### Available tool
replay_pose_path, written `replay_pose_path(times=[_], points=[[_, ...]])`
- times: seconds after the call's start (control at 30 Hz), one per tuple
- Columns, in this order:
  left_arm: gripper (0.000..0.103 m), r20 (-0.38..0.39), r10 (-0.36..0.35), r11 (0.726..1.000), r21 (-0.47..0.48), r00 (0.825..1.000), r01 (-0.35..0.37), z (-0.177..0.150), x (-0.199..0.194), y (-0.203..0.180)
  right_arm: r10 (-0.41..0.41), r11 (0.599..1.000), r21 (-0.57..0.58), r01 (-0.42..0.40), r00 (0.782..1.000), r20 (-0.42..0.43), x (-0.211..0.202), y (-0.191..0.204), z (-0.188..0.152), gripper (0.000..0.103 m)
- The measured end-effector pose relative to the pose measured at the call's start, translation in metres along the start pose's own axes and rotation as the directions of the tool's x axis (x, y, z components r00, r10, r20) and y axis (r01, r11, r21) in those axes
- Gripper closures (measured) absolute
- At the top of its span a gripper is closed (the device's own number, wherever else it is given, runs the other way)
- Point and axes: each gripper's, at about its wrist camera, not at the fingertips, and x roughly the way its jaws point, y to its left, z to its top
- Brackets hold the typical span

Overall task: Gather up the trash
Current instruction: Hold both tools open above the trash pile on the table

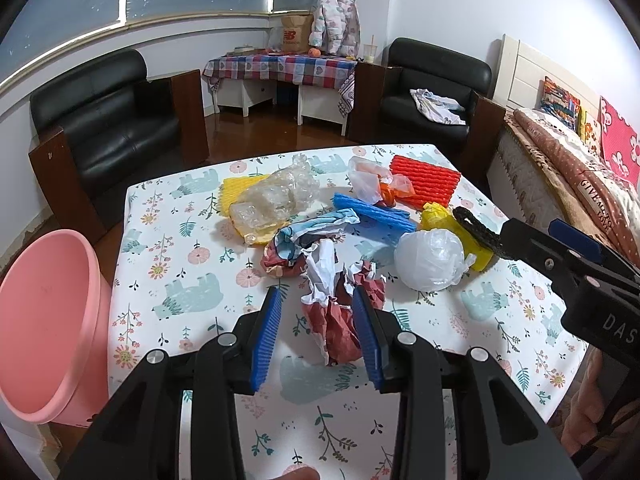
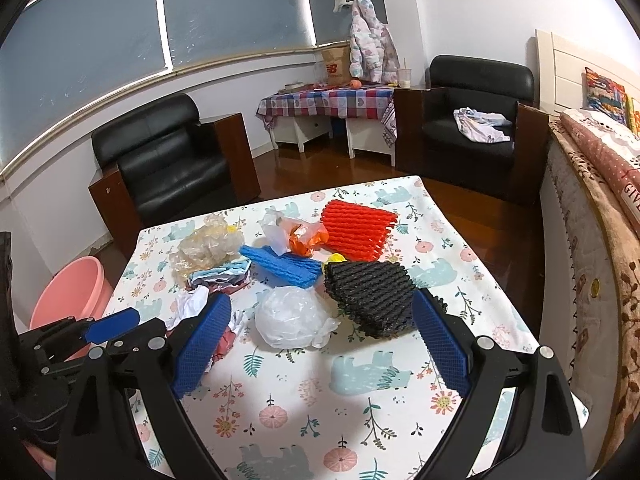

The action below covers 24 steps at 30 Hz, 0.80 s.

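A crumpled red-and-white paper (image 1: 336, 320) lies on the floral tablecloth (image 1: 192, 264). My left gripper (image 1: 316, 292) is open around it: the right pad touches the paper, while the left pad stands apart from it. My right gripper (image 2: 322, 298) is wide open. A black foam net (image 2: 368, 296) rests against its right finger, and a white plastic bag (image 2: 292, 316) lies between the fingers. Further back lie a blue net (image 1: 372, 212), a red net (image 1: 424, 180), yellow nets (image 1: 240, 188), clear plastic wrap (image 1: 276, 196) and an orange-and-clear bag (image 1: 376, 184).
A pink bucket (image 1: 48, 320) stands on the floor just off the table's left edge. Black armchairs (image 1: 112, 120) sit beyond the table, and a bed (image 1: 568, 168) runs along the right. A person's hand (image 1: 584, 420) holds the right gripper.
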Motion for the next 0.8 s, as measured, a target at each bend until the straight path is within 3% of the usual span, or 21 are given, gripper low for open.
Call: replay_pose_path(times=[0.53,0.8], points=[[0.067,0.001,0.002,1.000,-0.005,1.000,-0.002,0.000,0.001,-0.003,-0.017,1.000,0.023,0.016,1.000,0.013,0.001,-0.008,0.001,0.011],[0.067,0.055,0.003,0.999,-0.039,0.999,-0.001,0.005,-0.008,0.001,-0.035,0.999,0.008,0.035,0.997,0.065,-0.008,-0.007,0.003,0.011]])
